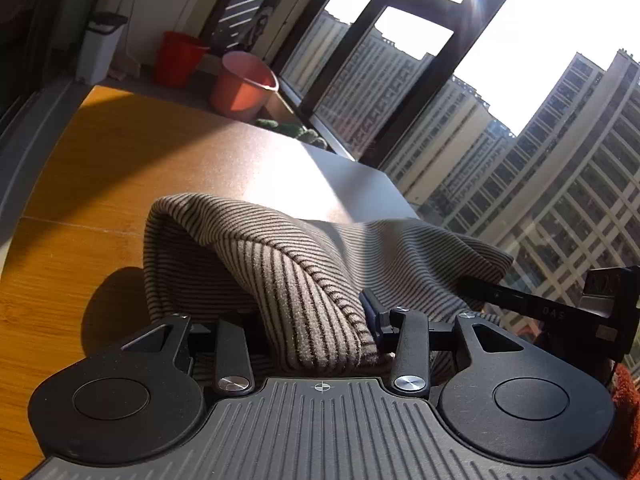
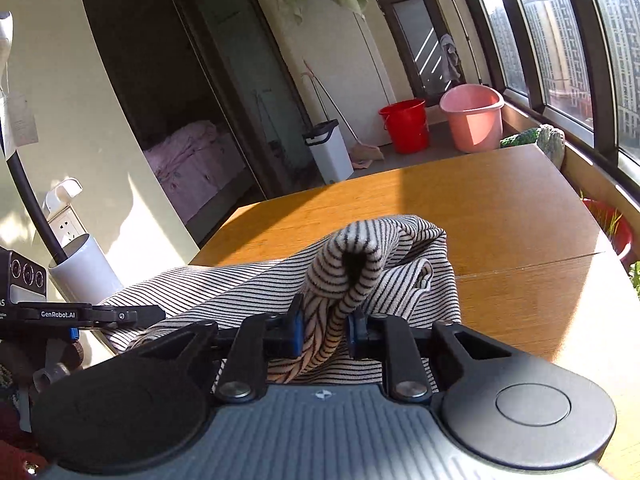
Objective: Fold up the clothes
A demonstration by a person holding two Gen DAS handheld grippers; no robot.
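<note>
Both tongs pinch bunched edges of the striped garment [image 2: 360, 264] on the counter [image 2: 500, 200]: left tongs [image 1: 320, 320], right tongs [image 2: 322, 330]. The grasping step looks done; next, lift both together and carry the edge across evenly.

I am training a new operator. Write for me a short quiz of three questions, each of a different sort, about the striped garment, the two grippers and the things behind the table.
1. True or false: the right gripper has a bunched fold of the striped garment between its blue pads.
2. Multiple choice: what does the garment lie on? A) a bed B) the wooden table C) the floor
3. Short answer: which two colours are the buckets beyond the far end of the table?

Key:
1. True. The left gripper also has cloth bunched between its jaws.
2. B
3. One red bucket and one pink bucket.
</note>
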